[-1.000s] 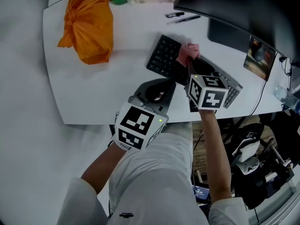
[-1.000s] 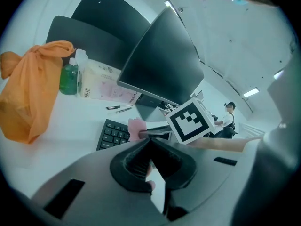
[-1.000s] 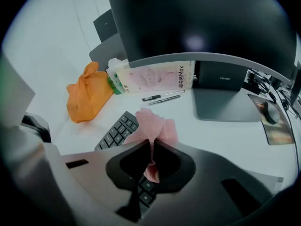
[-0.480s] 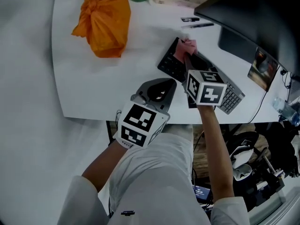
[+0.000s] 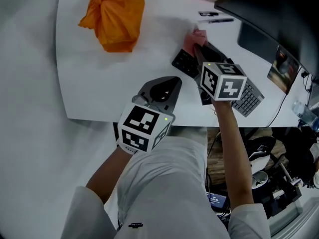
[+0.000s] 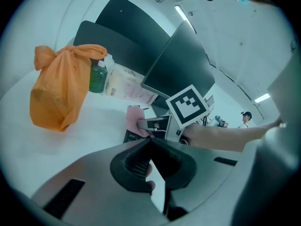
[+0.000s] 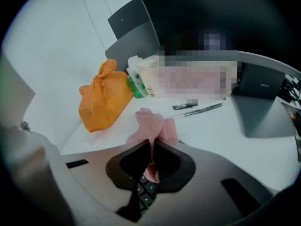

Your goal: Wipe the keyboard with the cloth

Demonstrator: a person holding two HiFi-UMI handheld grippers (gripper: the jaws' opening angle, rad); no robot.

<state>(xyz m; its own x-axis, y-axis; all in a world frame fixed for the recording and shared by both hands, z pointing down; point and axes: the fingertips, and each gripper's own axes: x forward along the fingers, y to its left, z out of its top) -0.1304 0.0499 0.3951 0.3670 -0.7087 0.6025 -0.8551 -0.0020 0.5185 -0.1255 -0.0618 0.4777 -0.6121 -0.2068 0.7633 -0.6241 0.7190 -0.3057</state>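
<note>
The black keyboard (image 5: 238, 92) lies slanted on the white desk (image 5: 99, 83), in front of the monitor. A pink cloth (image 5: 193, 38) rests on the keyboard's far left end, and my right gripper (image 5: 198, 46) is shut on it. In the right gripper view the cloth (image 7: 153, 124) bunches up out of the closed jaws, with keys (image 7: 143, 189) showing below them. My left gripper (image 5: 173, 81) hovers over the desk's near edge, left of the keyboard, shut with nothing in it. In the left gripper view the cloth (image 6: 134, 120) and the right gripper's marker cube (image 6: 188, 105) lie ahead.
An orange knotted bag (image 5: 115, 16) sits at the desk's far left. Beyond the keyboard lie two pens (image 7: 197, 106), a green bottle (image 7: 137, 86) and a printed pack. The dark monitor (image 5: 269, 14) overhangs the right; its stand (image 7: 261, 102) is behind the keyboard. Cables hang off the desk's right edge.
My right gripper has slid the cloth along the keyboard toward its far left end. The left gripper has stayed near the desk's edge, still shut.
</note>
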